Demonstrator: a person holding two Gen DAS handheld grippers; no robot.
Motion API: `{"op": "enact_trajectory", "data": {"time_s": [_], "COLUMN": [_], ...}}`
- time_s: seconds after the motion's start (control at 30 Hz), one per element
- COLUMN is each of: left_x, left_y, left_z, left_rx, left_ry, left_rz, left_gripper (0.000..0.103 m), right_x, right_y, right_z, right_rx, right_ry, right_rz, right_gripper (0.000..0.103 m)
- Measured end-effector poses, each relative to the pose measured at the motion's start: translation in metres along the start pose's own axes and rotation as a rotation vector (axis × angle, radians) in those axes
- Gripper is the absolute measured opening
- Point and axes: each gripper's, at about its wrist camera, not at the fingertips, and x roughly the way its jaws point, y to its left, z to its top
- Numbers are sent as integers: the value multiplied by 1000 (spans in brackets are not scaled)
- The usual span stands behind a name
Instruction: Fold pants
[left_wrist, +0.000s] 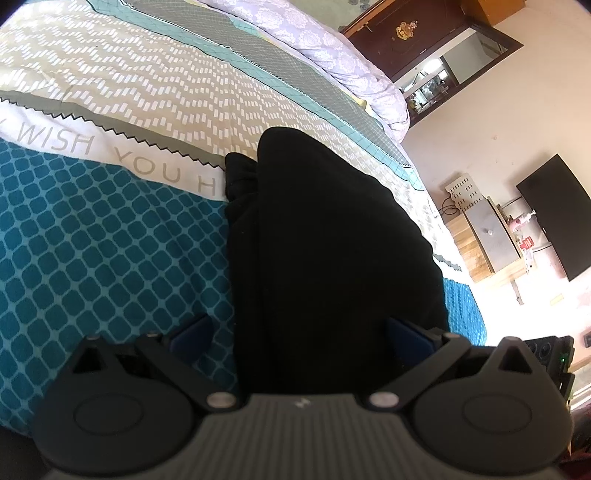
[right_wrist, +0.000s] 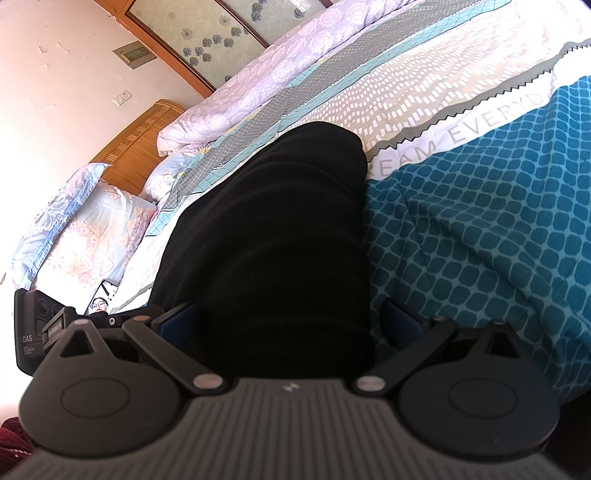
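Left gripper (left_wrist: 299, 338): spread wide, blue pads (left_wrist: 192, 336) far apart on either side of the black cloth; nothing pinched.
Left reach: low over the near edge of the bed, one pad above the teal quilt, the other against the dark fabric's right side; touching or just clear, cannot tell.
Right gripper (right_wrist: 290, 321): likewise spread, blue fingers (right_wrist: 400, 321) flanking the black cloth; no grip on it.
Right reach: near edge of the bed too, right finger over the teal pattern, left finger toward the pillow side.
Pants (left_wrist: 325, 251): black, lying flat on the bed in a long folded stack, running from the near edge away toward the beige band; layered, with a lower layer sticking out along the left side in the left wrist view.
Pants, right view (right_wrist: 280, 236): same dark stack with soft cross ripples, far end rounded, reaching the beige band.
Quilt (left_wrist: 110, 236): teal lattice print at the near edge, then a white lettered strip, then beige with white dashes.
Duvet (right_wrist: 266, 77): lilac floral, bunched along the far edge of the bed.
Pillow (right_wrist: 88, 229): pale floral, at the headboard end.
Television (left_wrist: 557, 218): dark screen on the wall past the bed's foot end.
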Motion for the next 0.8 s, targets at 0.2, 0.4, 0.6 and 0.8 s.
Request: {"op": "enact_trajectory", "data": {"time_s": [0.2,0.4,0.6,0.8], "left_x": [0,-1,-5,-3], "left_y": [1,2,10,10], "left_z": [0,1,6,1], "left_rx": [-4,-8,-78,-95], "left_ry": [-1,1,33,63], "left_rz": [0,-7,-61,-110], "left_gripper": [103,103,103,103], "right_x": [0,0,0,-1], "right_y": [0,0,1,-1], "right_z": [0,0,0,1], "right_rx": [0,0,0,1], "right_ry": [0,0,2,7], "right_rz": [1,1,1,9], "right_gripper": [103,103,103,103]}}
